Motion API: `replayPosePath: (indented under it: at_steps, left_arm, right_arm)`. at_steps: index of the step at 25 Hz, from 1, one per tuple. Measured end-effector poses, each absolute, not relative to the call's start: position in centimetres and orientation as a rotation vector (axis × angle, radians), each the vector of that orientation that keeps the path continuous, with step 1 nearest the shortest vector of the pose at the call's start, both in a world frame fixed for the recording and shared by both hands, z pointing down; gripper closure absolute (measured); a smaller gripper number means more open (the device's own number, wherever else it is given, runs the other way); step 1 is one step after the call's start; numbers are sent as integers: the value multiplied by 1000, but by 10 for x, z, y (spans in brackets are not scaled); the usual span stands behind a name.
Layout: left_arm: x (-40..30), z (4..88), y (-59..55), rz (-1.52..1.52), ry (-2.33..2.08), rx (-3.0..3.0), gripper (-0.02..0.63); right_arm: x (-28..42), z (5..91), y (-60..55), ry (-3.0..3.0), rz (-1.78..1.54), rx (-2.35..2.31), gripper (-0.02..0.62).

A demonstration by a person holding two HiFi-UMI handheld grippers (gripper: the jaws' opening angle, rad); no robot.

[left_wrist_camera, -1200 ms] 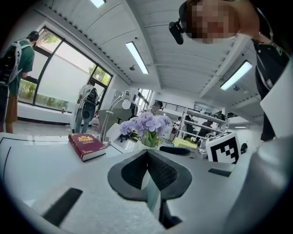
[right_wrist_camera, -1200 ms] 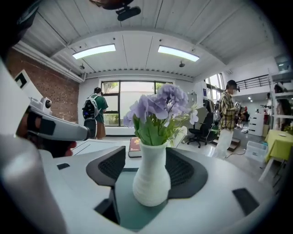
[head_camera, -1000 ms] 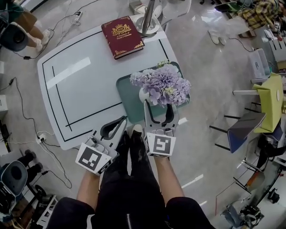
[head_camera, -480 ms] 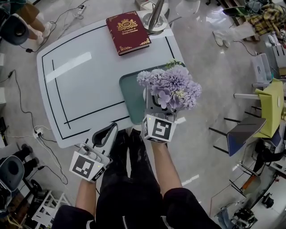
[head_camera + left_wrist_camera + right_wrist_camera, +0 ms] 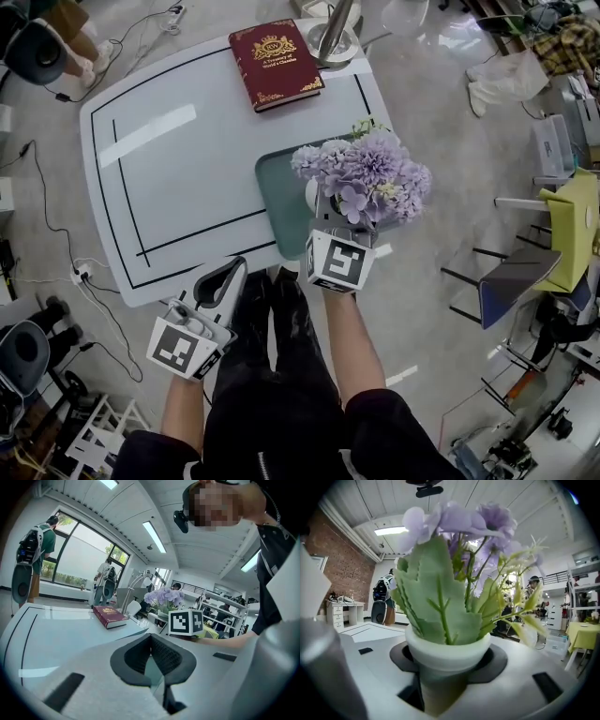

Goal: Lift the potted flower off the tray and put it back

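The jaws of the right gripper (image 5: 448, 660) have just been closing, and the potted flower (image 5: 366, 178) is now clasped between them below the pot's rim. A second ago the gripper was only being brought up to it, so the grasp is judged made and the lift due next. The white pot is seen upright at the near right of the green tray (image 5: 281, 202) on the table (image 5: 178, 178), topped with lilac blooms and serrated leaves. The left gripper (image 5: 234, 267) is kept clenched on nothing.
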State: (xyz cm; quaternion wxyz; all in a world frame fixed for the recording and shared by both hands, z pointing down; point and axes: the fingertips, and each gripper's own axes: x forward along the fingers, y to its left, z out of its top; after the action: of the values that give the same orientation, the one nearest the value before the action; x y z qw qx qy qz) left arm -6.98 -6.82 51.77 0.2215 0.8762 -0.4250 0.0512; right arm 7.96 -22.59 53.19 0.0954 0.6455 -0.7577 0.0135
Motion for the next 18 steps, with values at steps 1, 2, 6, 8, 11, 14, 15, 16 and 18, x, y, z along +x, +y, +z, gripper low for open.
replayPosePath:
  at_steps: [1, 2, 6, 8, 11, 14, 15, 16, 18]
  left_arm:
    - [-69, 518, -69, 141, -1173, 2422, 600]
    - [-69, 518, -69, 140, -1172, 2422, 600]
    - [-67, 517, -70, 139, -1167, 2425, 600]
    - [-65, 516, -71, 140, -1164, 2428, 600]
    - [-64, 513, -73, 138, -1159, 2434, 600]
    - [-62, 510, -75, 133, -1157, 2439, 600]
    - [-61, 509, -77, 130, -1156, 2441, 600]
    - [-60, 507, -78, 126, -1154, 2444, 600]
    - [-57, 503, -80, 120, -1145, 2453, 600]
  right_arm:
    - [79, 532, -226, -2247, 38, 1909, 364]
    - [79, 532, -227, -2248, 36, 1905, 364]
    - [80, 531, -229, -2253, 43, 1891, 364]
    - [82, 530, -230, -2254, 45, 1890, 365]
    - [84, 523, -232, -2256, 34, 1889, 365]
    - [87, 514, -234, -2268, 35, 1874, 365]
    - [88, 509, -235, -2271, 31, 1867, 365]
    - [90, 504, -236, -2273, 27, 1862, 365]
    - [95, 492, -236, -2273, 28, 1861, 365]
